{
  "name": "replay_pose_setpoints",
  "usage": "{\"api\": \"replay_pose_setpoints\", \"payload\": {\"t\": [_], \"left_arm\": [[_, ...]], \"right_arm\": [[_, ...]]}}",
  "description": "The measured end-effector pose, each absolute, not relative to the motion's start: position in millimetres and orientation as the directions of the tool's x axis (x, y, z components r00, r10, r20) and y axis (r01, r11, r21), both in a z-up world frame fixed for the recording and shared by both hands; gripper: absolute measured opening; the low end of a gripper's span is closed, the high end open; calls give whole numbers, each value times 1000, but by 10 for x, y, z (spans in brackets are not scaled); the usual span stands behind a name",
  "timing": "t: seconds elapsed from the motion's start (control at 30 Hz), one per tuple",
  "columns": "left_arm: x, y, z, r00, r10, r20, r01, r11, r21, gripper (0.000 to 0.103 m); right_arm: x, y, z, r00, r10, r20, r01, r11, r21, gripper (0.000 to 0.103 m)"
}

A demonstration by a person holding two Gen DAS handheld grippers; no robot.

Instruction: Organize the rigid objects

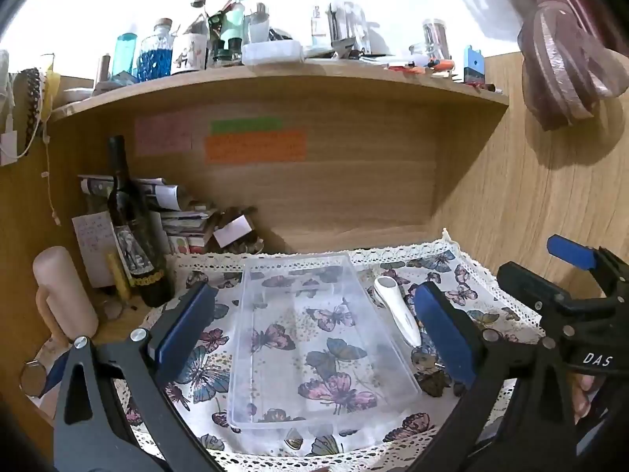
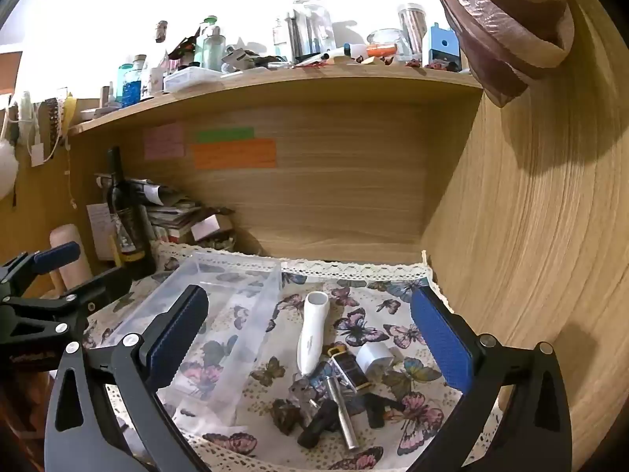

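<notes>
While both tongs [image 1: 314, 330] [image 2: 310, 338] hang released: nothing binned yet; next, grasp white wand [image 2: 311, 334] beside clear bin [image 1: 314, 338]

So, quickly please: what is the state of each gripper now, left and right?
Left gripper: open, holding nothing, above the clear plastic box.
Right gripper: open, holding nothing, above the white handheld device.

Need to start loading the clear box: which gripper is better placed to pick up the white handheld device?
Right. The right gripper is open, with the white device and small parts between its fingers; the left gripper frames the clear box.
</notes>
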State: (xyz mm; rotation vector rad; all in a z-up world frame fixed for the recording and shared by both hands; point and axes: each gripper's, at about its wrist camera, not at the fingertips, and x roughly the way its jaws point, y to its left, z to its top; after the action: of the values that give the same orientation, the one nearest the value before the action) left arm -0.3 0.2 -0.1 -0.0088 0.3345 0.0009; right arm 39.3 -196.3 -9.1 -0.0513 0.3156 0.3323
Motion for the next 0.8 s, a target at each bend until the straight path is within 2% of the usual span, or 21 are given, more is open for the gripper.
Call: {"api": "replay_pose_setpoints", "payload": {"t": [0.33, 0.8], "left_arm": [[51, 64, 254, 935, -26, -354, 19, 1000, -23, 103], [-20, -18, 115, 946, -27, -324, 24, 1000, -12, 103]], "right_arm": [[372, -1957, -73, 899, 313, -306, -330, 944, -3, 103], [364, -1950, -57, 899, 314, -307, -331, 944, -4, 103]]}}
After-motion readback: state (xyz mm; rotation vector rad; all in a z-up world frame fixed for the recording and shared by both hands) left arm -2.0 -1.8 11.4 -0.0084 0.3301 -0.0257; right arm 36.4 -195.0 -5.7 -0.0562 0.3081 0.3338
